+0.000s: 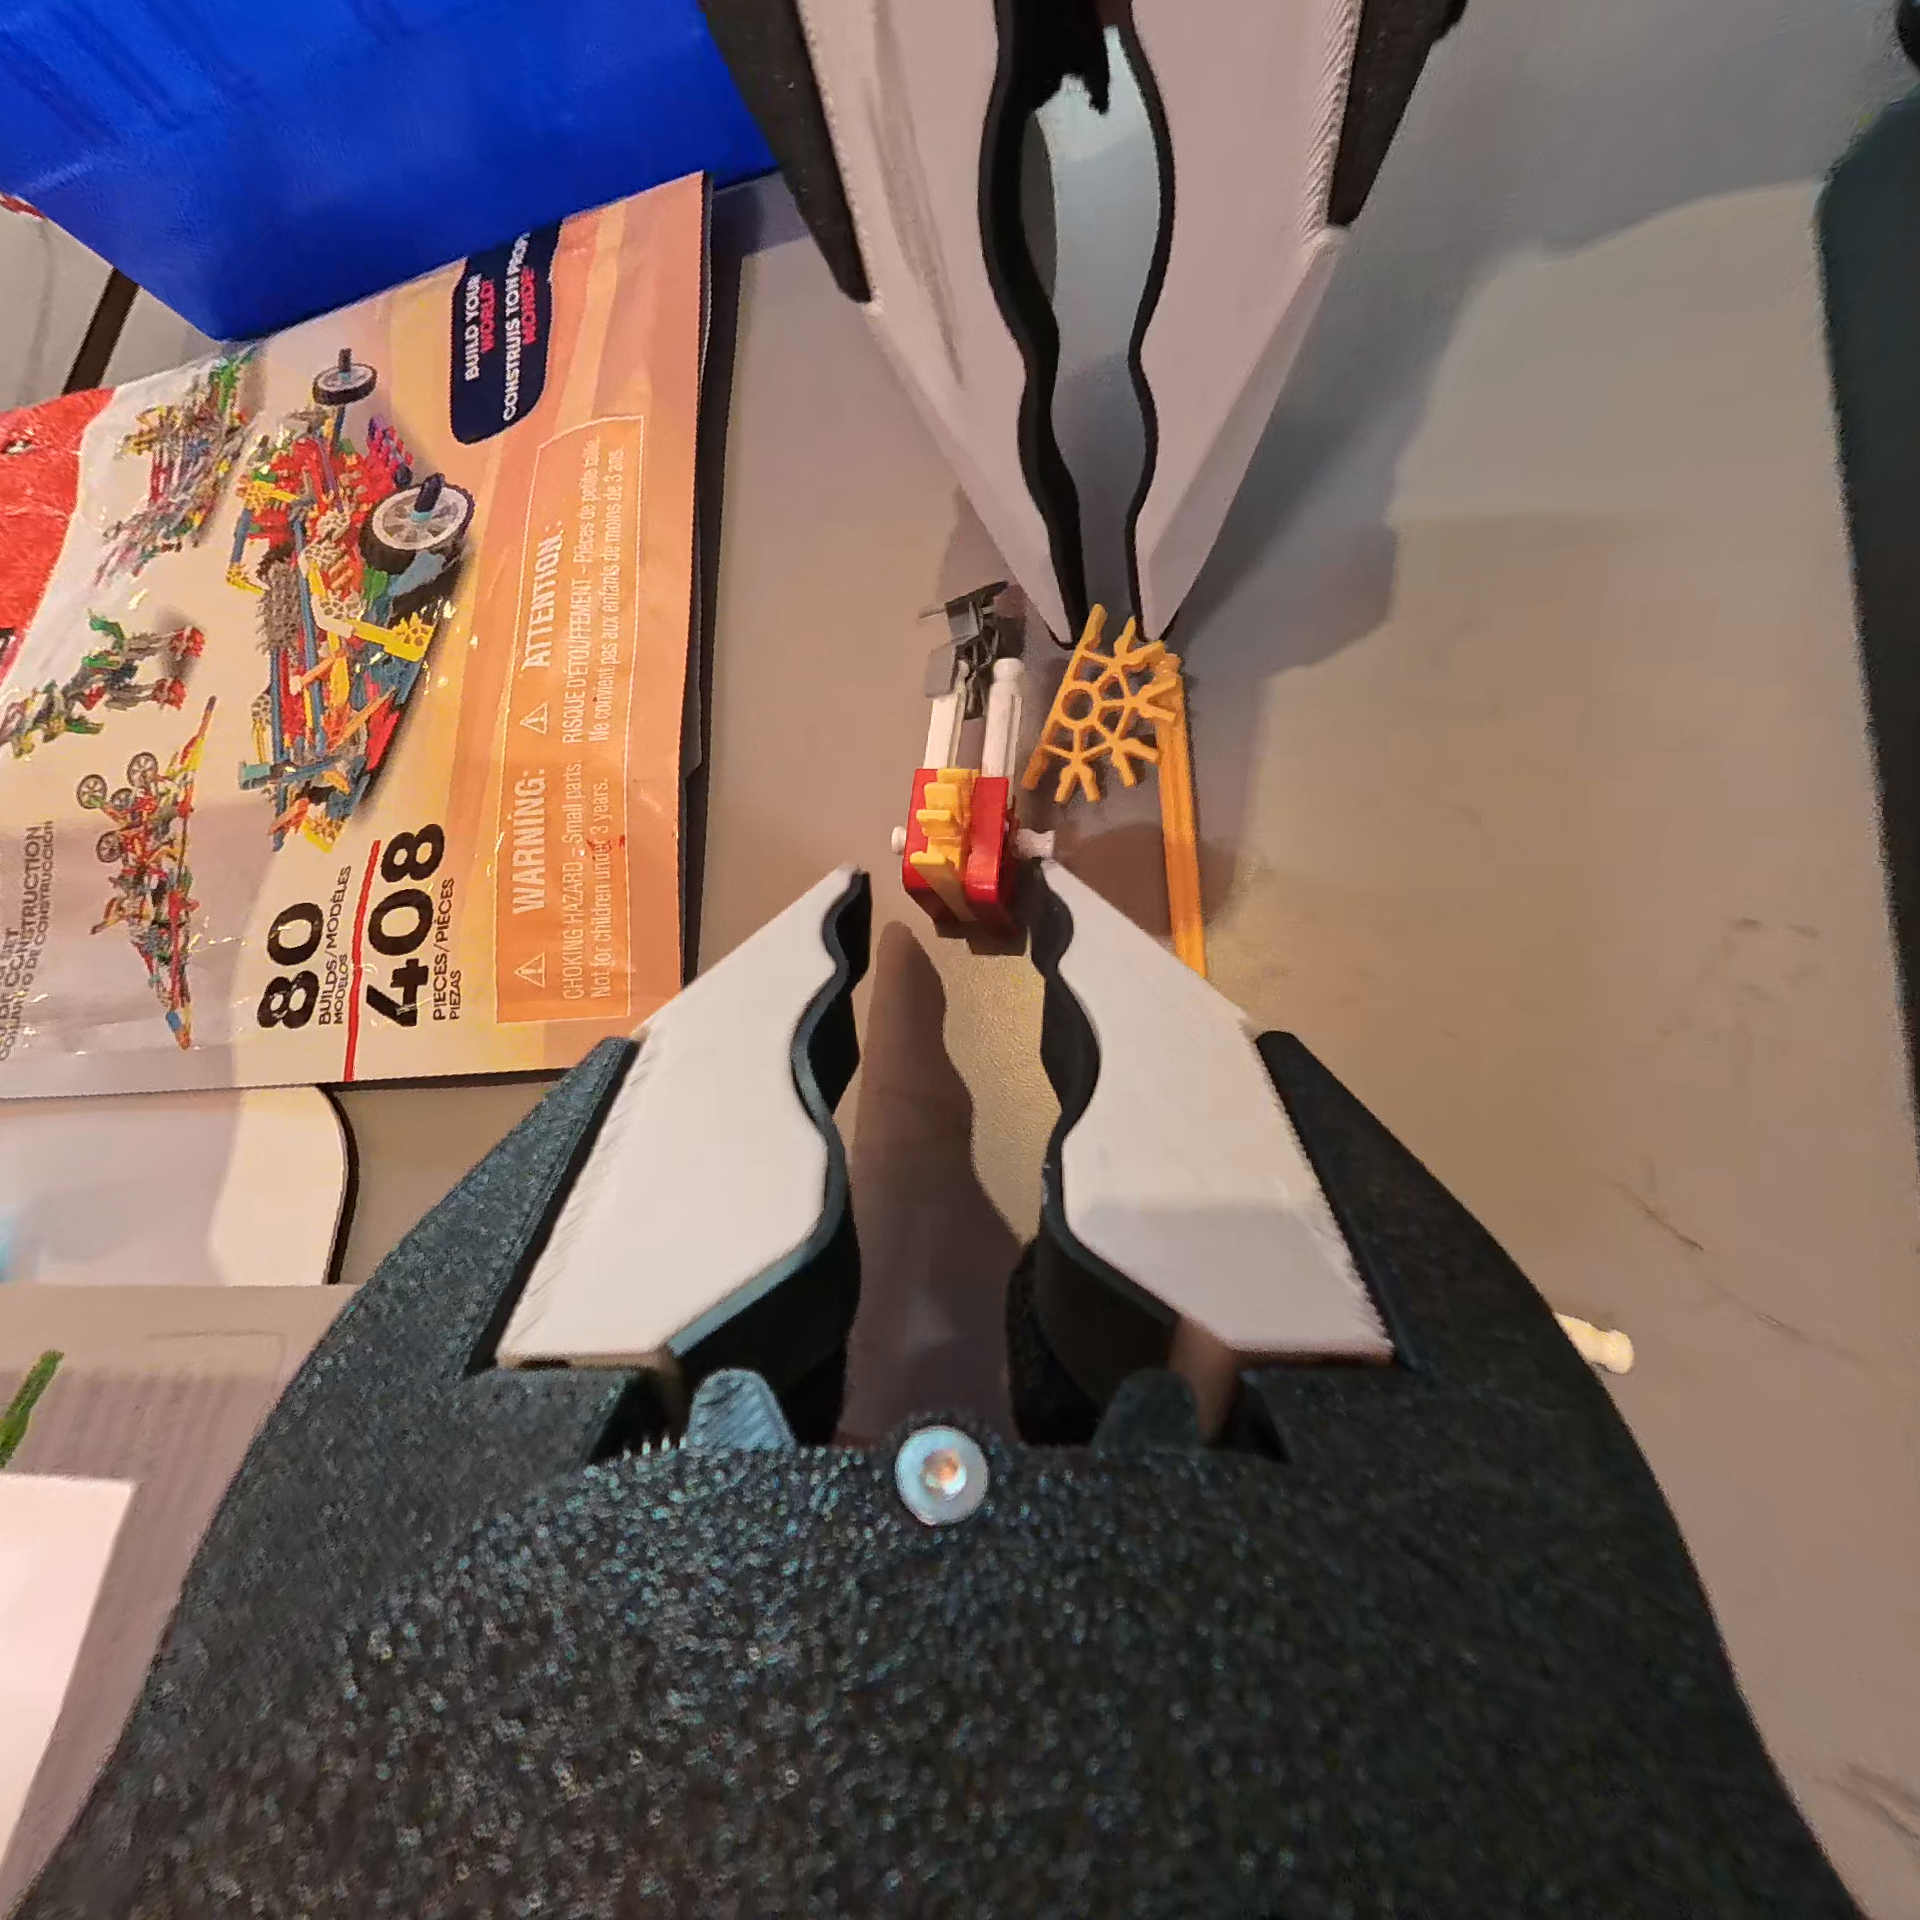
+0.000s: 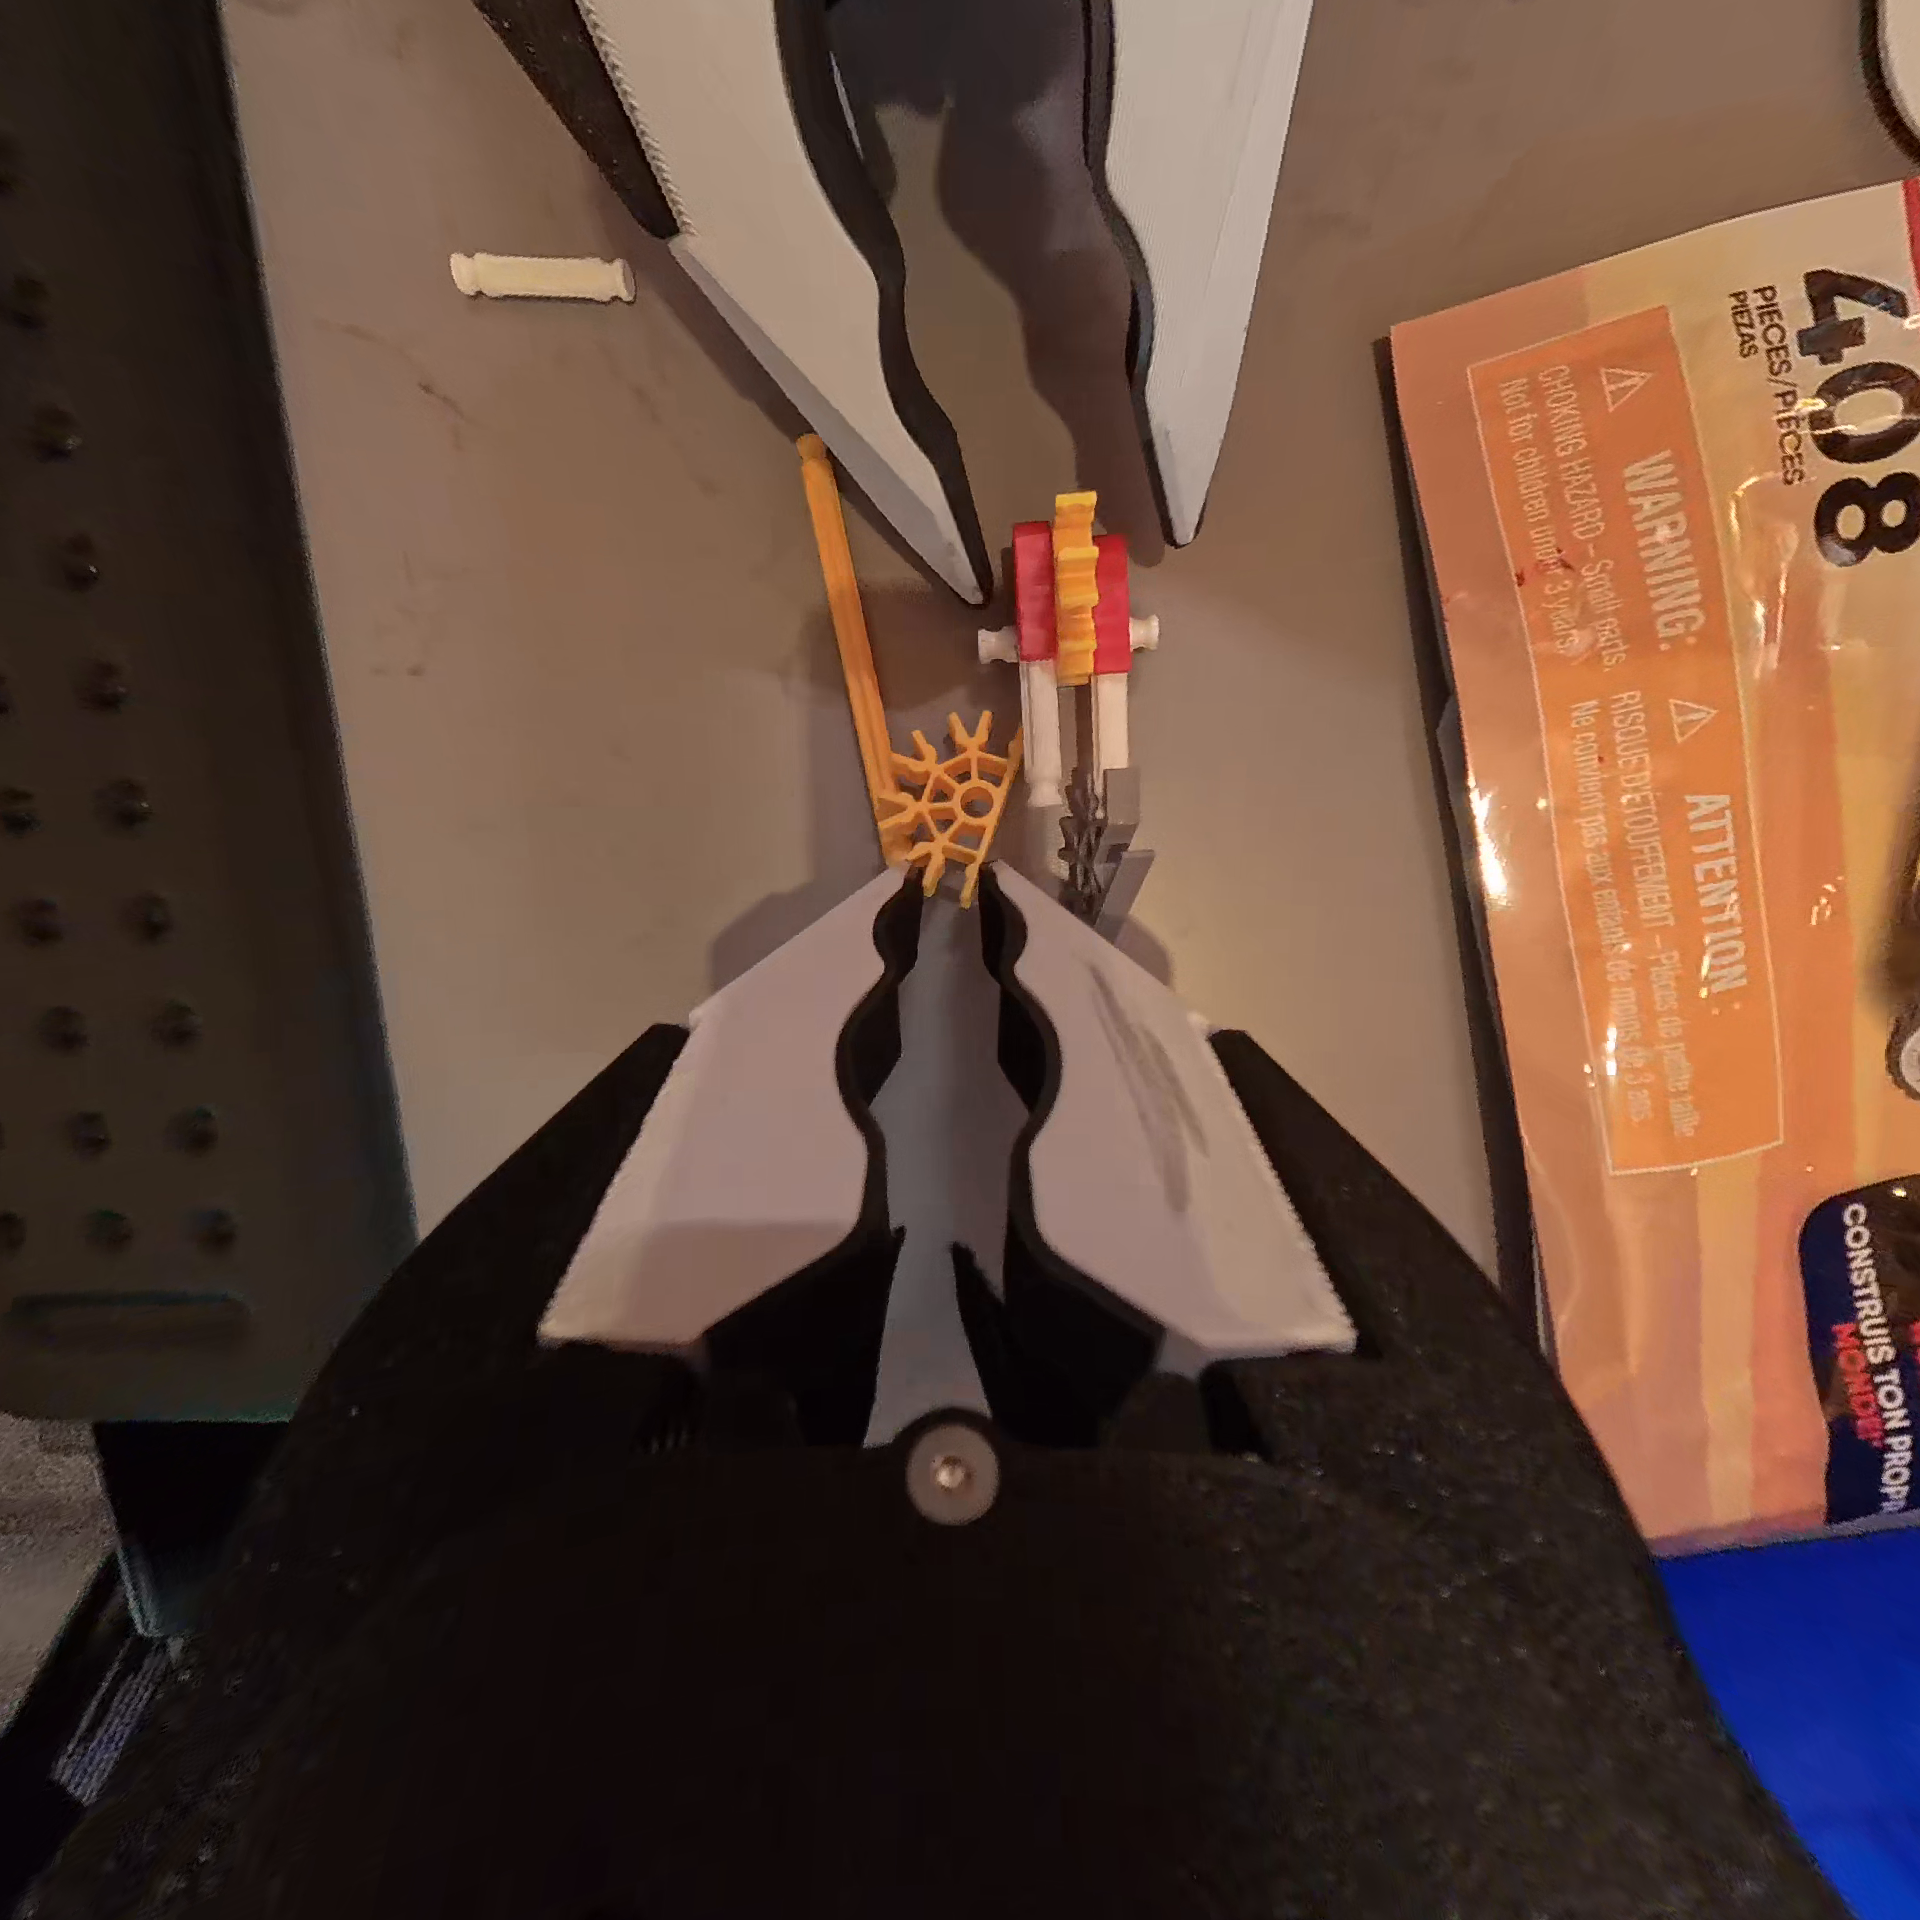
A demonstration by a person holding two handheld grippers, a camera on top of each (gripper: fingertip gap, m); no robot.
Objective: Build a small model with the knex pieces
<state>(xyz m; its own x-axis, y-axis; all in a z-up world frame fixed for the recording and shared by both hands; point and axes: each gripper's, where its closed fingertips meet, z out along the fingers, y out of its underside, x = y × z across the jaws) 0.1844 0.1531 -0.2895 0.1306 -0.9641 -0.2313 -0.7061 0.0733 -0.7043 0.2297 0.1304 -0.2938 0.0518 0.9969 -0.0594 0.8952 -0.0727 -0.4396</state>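
A small assembly point(image 1: 961, 831) of two red blocks with a yellow gear between them, white rods and a grey connector lies on the grey table point(image 1: 1507, 831). My left gripper point(image 1: 951, 883) is open, with its fingertips on either side of the red end; I cannot tell whether they touch it. My right gripper point(image 2: 948, 883) is shut on a yellow fan-shaped connector point(image 2: 945, 810) with a yellow rod point(image 2: 842, 603) attached to it, right beside the assembly point(image 2: 1070, 613). The right gripper also shows at the top of the left wrist view point(image 1: 1112, 623), pinching the connector point(image 1: 1101, 717).
A printed toy-set package point(image 1: 416, 727) lies left of the parts, also seen in the right wrist view point(image 2: 1662, 727). A blue bin point(image 1: 312, 135) stands behind it. A loose white rod point(image 2: 540, 278) lies on the table. A dark perforated panel point(image 2: 125, 727) borders the far side. The tips of one gripper are about 6 cm away from the tips of the other.
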